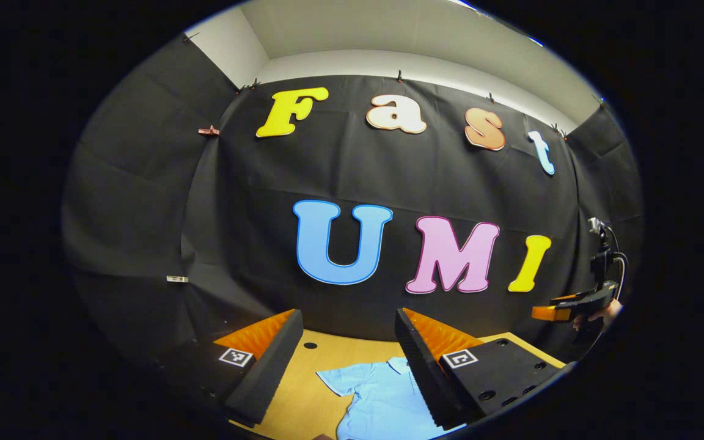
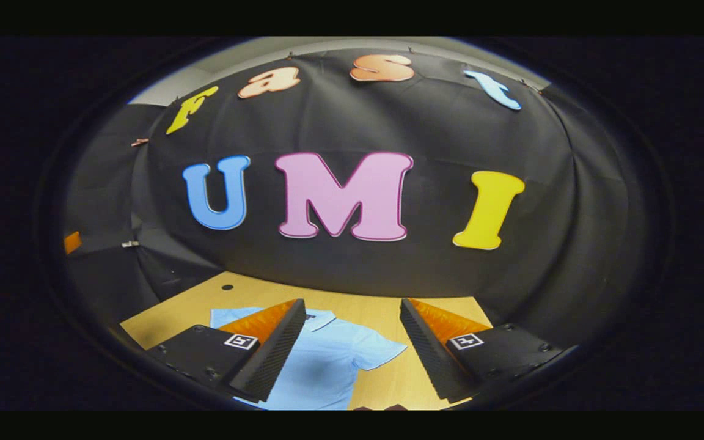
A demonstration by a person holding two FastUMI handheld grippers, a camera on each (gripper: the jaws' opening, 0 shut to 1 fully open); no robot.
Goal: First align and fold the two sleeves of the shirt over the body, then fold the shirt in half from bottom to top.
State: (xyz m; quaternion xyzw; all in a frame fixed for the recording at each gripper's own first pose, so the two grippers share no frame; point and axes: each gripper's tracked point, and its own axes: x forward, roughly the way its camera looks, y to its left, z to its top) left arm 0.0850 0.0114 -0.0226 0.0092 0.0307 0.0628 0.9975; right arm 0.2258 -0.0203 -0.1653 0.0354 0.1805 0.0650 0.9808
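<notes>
A pale wooden surface (image 1: 303, 379) is seen below a black cloth wall (image 1: 144, 201), with a small dark hole (image 1: 310, 345) near its far edge. A light-blue shirt (image 2: 327, 360) is laid flat on it, collar toward the wall, short sleeves spread. The left hand-held gripper (image 1: 349, 366) and right hand-held gripper (image 2: 352, 354) are held above it, fingers parted, nothing gripped. The shirt's hem is cut off.

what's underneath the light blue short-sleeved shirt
The light blue short-sleeved shirt lies spread flat on a light wooden table, collar toward the wall. Whatever the table holds beneath the cloth is covered. Both grippers hang open above it.
</notes>
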